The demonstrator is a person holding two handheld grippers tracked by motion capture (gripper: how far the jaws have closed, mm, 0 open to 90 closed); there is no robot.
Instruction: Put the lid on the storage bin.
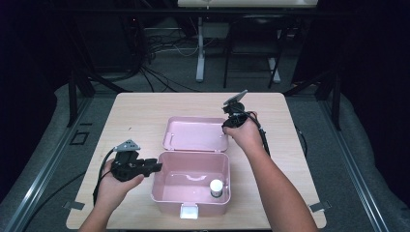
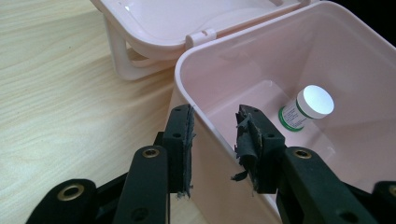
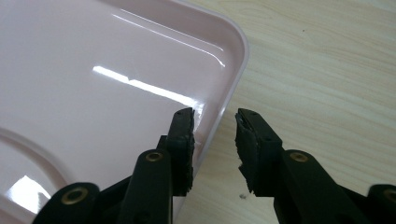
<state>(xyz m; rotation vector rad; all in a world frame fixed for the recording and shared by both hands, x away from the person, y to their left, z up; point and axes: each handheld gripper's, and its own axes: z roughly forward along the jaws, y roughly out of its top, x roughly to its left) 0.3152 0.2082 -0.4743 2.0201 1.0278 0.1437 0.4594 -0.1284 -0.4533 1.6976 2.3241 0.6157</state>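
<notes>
- Left gripper (image 1: pixel 153 167) at 9 o'clock of the pink box (image 2: pixel 299 51); jaws straddle its left wall (image 2: pixel 210 130), pads not visibly pressing.
- Small bottle (image 1: pixel 216 187) stands inside, 5 o'clock corner.
- Right gripper (image 3: pixel 214 135) at the open lid (image 3: pixel 93 102), 3 o'clock edge between parted jaws, unpinched.
- Risk: closing off the rim lets the lid slip; the unsteadied box may skid.

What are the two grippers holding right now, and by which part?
Left gripper straddles the pink plastic box's left wall; right gripper straddles its open lid's edge. Whether either is clamped cannot be told.
</notes>
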